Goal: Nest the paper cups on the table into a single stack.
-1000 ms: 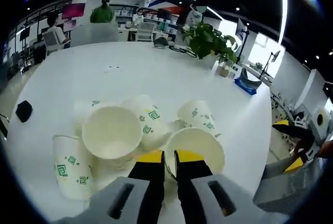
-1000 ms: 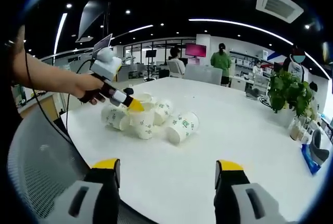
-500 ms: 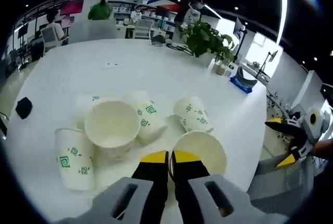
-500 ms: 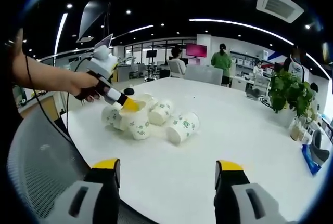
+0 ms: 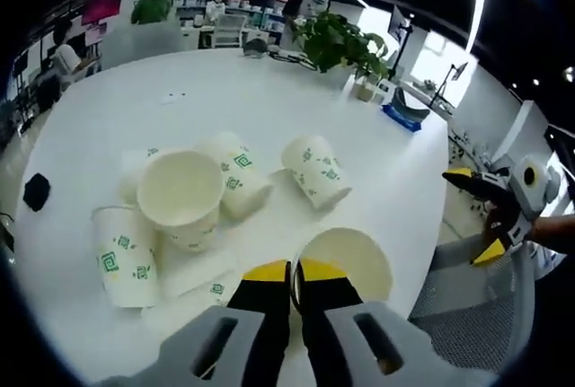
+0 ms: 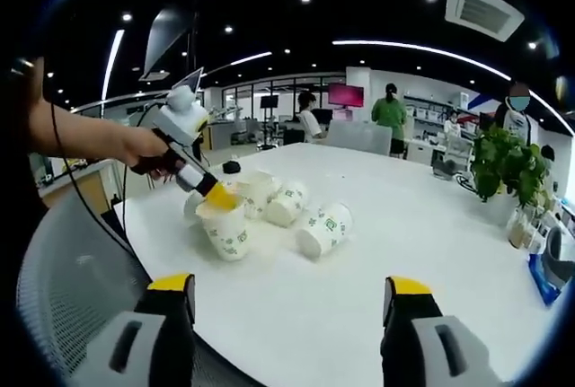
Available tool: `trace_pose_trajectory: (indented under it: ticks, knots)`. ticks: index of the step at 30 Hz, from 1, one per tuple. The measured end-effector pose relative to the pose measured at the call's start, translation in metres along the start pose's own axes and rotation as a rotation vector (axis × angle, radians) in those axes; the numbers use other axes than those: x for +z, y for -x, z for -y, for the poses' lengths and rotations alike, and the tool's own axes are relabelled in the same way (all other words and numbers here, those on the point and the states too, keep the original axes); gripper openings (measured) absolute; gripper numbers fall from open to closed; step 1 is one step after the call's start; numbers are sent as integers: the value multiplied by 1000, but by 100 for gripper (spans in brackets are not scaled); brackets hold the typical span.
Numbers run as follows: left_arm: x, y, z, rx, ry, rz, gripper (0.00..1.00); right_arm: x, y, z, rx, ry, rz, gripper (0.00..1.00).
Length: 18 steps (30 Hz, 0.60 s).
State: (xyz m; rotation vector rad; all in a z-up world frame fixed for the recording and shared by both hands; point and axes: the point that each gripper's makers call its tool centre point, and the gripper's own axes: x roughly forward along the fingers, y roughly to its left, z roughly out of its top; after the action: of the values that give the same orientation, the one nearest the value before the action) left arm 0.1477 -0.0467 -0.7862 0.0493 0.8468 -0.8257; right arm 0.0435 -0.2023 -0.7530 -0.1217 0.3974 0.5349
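On the white table point(image 5: 225, 91), the left gripper point(image 5: 291, 272), jaws clamped on a paper cup point(image 5: 346, 261) by its rim, has lifted it clear of the heap of cups point(image 5: 189, 207). The right gripper point(image 6: 286, 293) hovers empty, jaws wide apart, nearby.

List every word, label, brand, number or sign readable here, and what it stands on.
No text can be read.
Paper cups: green square patterns, no letters made out.
Pink screen at the back of the room: too small and blurred to read.
Held cup in the left gripper: its blank inside shows.
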Motion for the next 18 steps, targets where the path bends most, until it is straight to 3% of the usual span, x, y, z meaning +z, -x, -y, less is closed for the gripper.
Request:
trace_pose_trajectory:
  ticks: [3, 13, 18]
  knots:
    - [-6, 2, 4, -16, -10, -47, 0, 0, 0, 0, -2, 0, -2, 89]
    - [-12, 2, 6, -49, -34, -78, 3, -1, 0, 0, 8, -1, 1, 89]
    - [-7, 4, 7, -50, -49, -52, 15, -2, 0, 1, 5, -2, -1, 89]
